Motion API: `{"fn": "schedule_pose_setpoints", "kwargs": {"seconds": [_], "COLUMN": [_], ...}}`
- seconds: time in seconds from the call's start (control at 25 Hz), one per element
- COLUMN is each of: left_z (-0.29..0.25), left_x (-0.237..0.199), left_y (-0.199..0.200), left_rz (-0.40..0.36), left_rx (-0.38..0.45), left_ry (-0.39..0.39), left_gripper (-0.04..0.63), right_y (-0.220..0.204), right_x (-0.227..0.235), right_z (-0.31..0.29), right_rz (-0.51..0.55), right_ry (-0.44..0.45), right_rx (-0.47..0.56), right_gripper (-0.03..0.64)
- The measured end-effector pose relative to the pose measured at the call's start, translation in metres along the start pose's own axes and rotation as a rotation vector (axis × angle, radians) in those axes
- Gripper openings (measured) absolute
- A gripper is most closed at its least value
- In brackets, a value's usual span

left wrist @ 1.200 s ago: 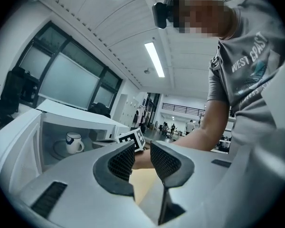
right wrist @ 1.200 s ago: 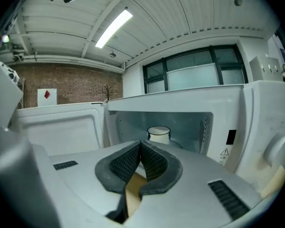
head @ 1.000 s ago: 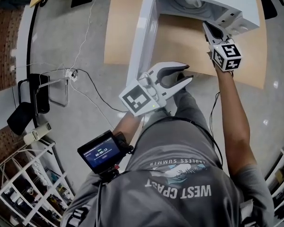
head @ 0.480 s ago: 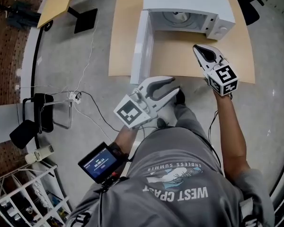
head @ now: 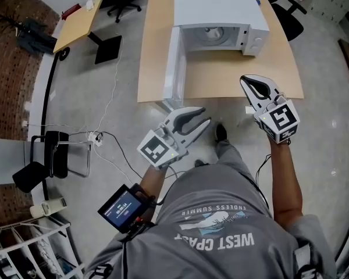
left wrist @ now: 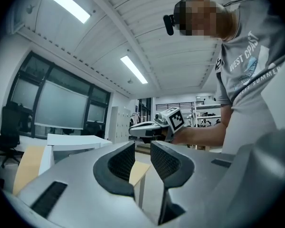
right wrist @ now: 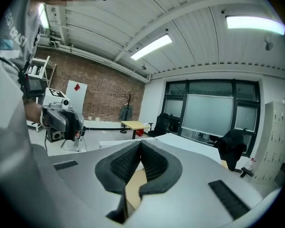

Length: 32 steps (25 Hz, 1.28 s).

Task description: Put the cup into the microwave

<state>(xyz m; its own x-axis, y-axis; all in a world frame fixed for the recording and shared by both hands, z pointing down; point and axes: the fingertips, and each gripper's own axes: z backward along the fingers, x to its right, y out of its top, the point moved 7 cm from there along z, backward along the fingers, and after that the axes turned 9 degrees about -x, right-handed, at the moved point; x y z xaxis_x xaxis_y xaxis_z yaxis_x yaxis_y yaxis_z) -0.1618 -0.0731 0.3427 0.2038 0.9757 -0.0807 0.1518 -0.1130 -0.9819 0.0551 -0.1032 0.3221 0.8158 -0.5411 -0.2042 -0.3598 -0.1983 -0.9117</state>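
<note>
Head view: the left tongs (head: pixel 205 116) and the right tongs (head: pixel 244 80) both hang in front of the person, short of the wooden table (head: pixel 157 68), and touch nothing. The left pair is spread, with a clear gap between its ribbed pads and only floor and table edge showing through. The right pair is pressed together at the tips and pinches nothing.

Ahead of both, well apart from them, the white microwave (head: pixel 218 7) stands on the table. Its door (head: pixel 175 63) is swung wide open on the left tongs' side, and its free edge is the part nearest that pair. Inside the cavity sits a pale round shape (head: pixel 213 35), which I take to be the cup, though it is too small to be sure.

If so, the cup is already in place and at most the door remains. The left tongs look better placed for that:
- Lay the outer side of one jaw against the door's outer face, near the free edge.
- Sweep it shut along its arc in one slow push, easing off at the end so the oven does not slide or jolt the cup.
- Hold the right tongs clear of the opening meanwhile.
</note>
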Motion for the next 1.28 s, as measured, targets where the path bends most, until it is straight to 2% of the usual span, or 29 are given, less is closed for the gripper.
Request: {"fn": "schedule_pose_setpoints", "kwargs": {"seconds": [0.32, 0.48, 0.76, 0.88, 1.04, 1.28], "left_z": [0.000, -0.009, -0.030, -0.048, -0.079, -0.091], "left_x": [0.050, 0.070, 0.119, 0.151, 0.203, 0.297], "left_y": [-0.003, 0.009, 0.012, 0.009, -0.004, -0.003], "left_rz": [-0.023, -0.035, -0.025, -0.002, -0.028, -0.008], "left_rx": [-0.023, 0.013, 0.015, -0.021, -0.062, -0.054], "left_ry": [-0.033, -0.062, -0.039, -0.046, -0.068, -0.101], "left_gripper": [0.107, 0.107, 0.107, 0.107, 0.107, 0.107], "right_y": [0.005, 0.008, -0.008, -0.020, -0.044, -0.079], "right_x": [-0.040, -0.048, -0.062, -0.065, -0.065, -0.087], "right_z": [0.082, 0.118, 0.190, 0.231, 0.297, 0.384], "right_rz": [-0.038, -0.041, -0.039, -0.048, -0.071, -0.112], "right_ry": [0.002, 0.010, 0.024, 0.029, -0.001, -0.011], "right_rx": [0.001, 0.011, 0.000, -0.005, -0.011, -0.028], "right_gripper": [0.018, 0.018, 0.018, 0.018, 0.018, 0.018]}}
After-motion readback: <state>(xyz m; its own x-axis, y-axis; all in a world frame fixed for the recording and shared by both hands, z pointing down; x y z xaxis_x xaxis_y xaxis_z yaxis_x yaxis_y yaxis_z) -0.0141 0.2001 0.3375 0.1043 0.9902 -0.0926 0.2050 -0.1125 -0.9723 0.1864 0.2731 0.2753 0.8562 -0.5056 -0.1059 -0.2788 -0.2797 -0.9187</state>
